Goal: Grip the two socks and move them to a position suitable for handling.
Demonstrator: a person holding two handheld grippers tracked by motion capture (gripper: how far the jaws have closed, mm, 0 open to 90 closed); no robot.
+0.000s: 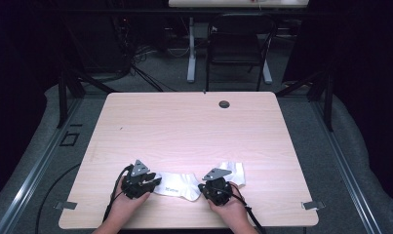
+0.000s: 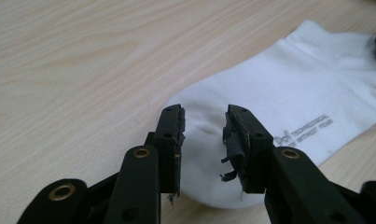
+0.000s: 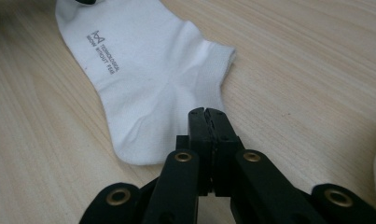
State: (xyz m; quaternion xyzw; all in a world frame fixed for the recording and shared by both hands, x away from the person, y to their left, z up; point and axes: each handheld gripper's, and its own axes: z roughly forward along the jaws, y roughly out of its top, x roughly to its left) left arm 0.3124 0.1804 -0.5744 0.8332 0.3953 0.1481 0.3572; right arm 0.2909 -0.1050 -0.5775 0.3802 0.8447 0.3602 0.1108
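Your left gripper (image 1: 152, 182) sits near the front edge of the table (image 1: 194, 126), at the left end of the white sock (image 1: 177, 185). In the left gripper view its jaws stand apart, and the rounded toe end of the sock (image 2: 288, 93) lies flat on the wood between and beyond them. Neither pad presses the cloth: the left pad is just beside the sock's edge and the right pad hangs over the fabric, its torn black lining (image 2: 232, 154) dangling loose. Nothing is clamped there.

Moving right, the sock stretches across the gap between your two hands, lying flat with its grey printed lettering (image 1: 173, 188) facing up. In the left gripper view that print (image 2: 307, 130) runs along the sock's near edge, to the right of the jaws.

Your right gripper (image 1: 205, 187) rests at the sock's other end. In the right gripper view its jaws are pressed together, tips meeting with no gap, right at the heel edge of the sock (image 3: 148, 79). You cannot tell from that view whether a fold of cloth is caught between the pads or whether the tips only lie against it. The cuff (image 3: 218, 60) lies just beyond the tips.

A second piece of white cloth (image 1: 233, 171) lies on the table just past your right gripper, touching the far side of it in the high view.
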